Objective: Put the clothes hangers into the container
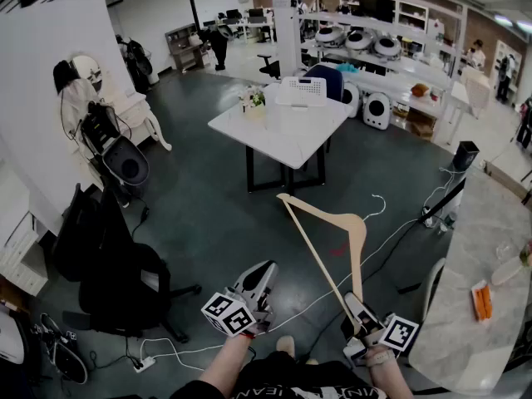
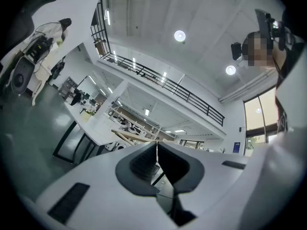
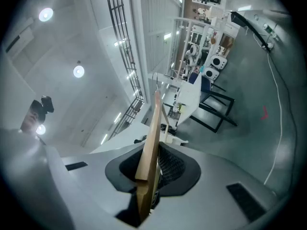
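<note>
A: Where's the hanger [image 1: 361,235]?
B: In the right tongs [image 1: 353,306], which pinch one end of it. The right gripper view shows the wood [image 3: 152,143] clamped edge-on between the pads.

A: Left tongs [image 1: 263,274]?
B: Pressed together, nothing between them. The left gripper view [image 2: 157,162] shows only a hairline gap.

A: Hanger's long axis?
B: It runs from the right tongs away to the far left, up in the air over the floor. The free tip points roughly at the white surface [image 1: 274,131].

A: And the basket [image 1: 301,91]?
B: On the far side of that surface, well apart from both tongs, far and a bit left of the right one. I can't see any hangers in it from here.

A: Arm pose?
B: Both forearms are low and close to the body, tongs aimed outward. The right side carries the load, the left idles beside it.

A: Next move?
B: My guess is walk or reach far, then lower the hanger tip-first into the basket.
</note>
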Motion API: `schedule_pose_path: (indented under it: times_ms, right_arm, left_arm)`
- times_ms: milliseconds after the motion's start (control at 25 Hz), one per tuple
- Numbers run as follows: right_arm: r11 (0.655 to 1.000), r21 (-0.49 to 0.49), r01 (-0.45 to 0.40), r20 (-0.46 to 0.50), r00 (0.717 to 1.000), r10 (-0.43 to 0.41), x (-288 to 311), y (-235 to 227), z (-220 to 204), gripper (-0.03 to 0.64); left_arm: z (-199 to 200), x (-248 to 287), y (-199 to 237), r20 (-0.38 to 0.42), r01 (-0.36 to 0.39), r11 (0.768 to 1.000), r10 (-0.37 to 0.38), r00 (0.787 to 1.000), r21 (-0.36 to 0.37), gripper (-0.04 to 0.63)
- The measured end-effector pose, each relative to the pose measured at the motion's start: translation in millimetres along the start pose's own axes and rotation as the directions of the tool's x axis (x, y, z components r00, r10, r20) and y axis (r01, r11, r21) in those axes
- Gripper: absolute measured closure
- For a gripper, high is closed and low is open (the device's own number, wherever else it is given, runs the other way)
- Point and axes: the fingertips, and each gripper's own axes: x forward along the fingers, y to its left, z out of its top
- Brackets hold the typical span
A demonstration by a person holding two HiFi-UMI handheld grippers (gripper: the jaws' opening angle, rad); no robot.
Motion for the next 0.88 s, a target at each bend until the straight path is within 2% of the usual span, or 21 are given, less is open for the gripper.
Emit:
schedule_pose_path:
  times_ms: [400,600,720,880]
  right_arm:
    - [1.000,-0.010,0.020,-0.002,1.000,-0.020,86.2,-21.9,4.1,0.555]
    - [0.999,-0.031,0.019,0.030,0.999,-0.018,123.4,-24.2,8.6,0.555]
    - [1.000,-0.018,0.020,0.051,0.999,-0.019,140.3,-24.6,7.4,0.555]
    - [0.999,-0.049,0.021,0.065,0.998,-0.018,166.5,-25.4,13.7,0.555]
  left_arm:
    - [45.4,33.4,74.6,0.001,-0.017,0.993,0.017,1.000,0.119,0.581]
    - [49.0,43.1,97.7,0.003,-0.035,0.992,0.035,0.999,0.120,0.580]
    - [47.4,49.8,99.6,-0.007,-0.024,0.992,0.025,1.000,0.122,0.581]
    - [44.8,65.4,105.3,-0.015,-0.012,0.992,0.014,1.000,0.128,0.580]
